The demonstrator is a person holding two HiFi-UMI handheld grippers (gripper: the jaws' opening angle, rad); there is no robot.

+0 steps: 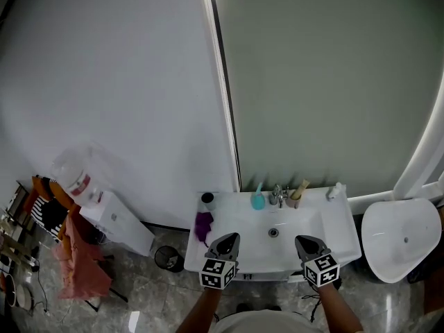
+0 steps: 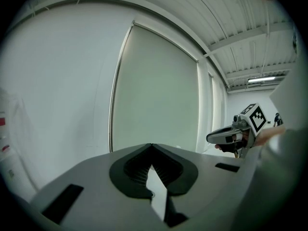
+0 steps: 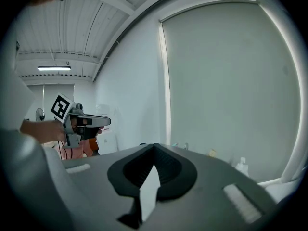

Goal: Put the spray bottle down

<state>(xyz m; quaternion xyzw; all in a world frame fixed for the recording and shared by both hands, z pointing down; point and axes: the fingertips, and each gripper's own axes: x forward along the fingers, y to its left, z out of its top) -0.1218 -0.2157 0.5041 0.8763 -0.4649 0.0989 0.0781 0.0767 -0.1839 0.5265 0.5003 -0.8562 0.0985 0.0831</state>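
Apparently finished with it, a person keeps both tools clear of what looks like the purple spray bottle point(image 1: 203, 225). It rests on the left ledge of the washbasin point(image 1: 336, 224), well short of the tap point(image 1: 279, 194) and touching neither tool, a spot that likely keeps it handy yet out of the bowl. The left gripper point(image 1: 229, 238) and right gripper point(image 1: 307, 242) hover side by side above the basin's front edge. Their fingers point(image 2: 137, 165) are pressed together tip to tip, with nothing between them. Both forearms reach in from below, tools aimed at the wall and tipped slightly downward.
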